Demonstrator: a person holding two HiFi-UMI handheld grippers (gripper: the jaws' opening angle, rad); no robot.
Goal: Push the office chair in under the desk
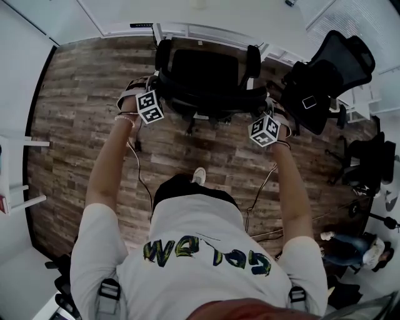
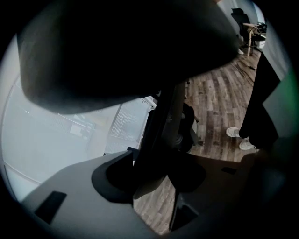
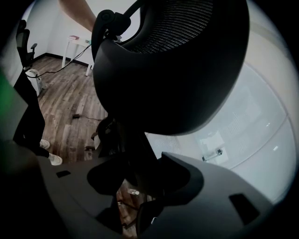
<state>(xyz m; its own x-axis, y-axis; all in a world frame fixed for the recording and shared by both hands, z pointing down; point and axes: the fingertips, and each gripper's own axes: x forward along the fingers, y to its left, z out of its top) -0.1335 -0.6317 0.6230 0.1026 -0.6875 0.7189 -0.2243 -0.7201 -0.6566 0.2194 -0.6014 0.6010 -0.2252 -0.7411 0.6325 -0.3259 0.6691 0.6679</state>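
At the near edge of the white surface (image 1: 206, 15), the office chair (image 1: 206, 75) stands on the wood floor (image 1: 81, 112), its backrest toward the person. The left claw (image 2: 156, 170) pinches a dark strut of the chair's back on one side. The right claw (image 3: 140, 179) pinches a like strut on the other side, below the mesh backrest. A second black chair (image 1: 331, 69) stands off to the right.
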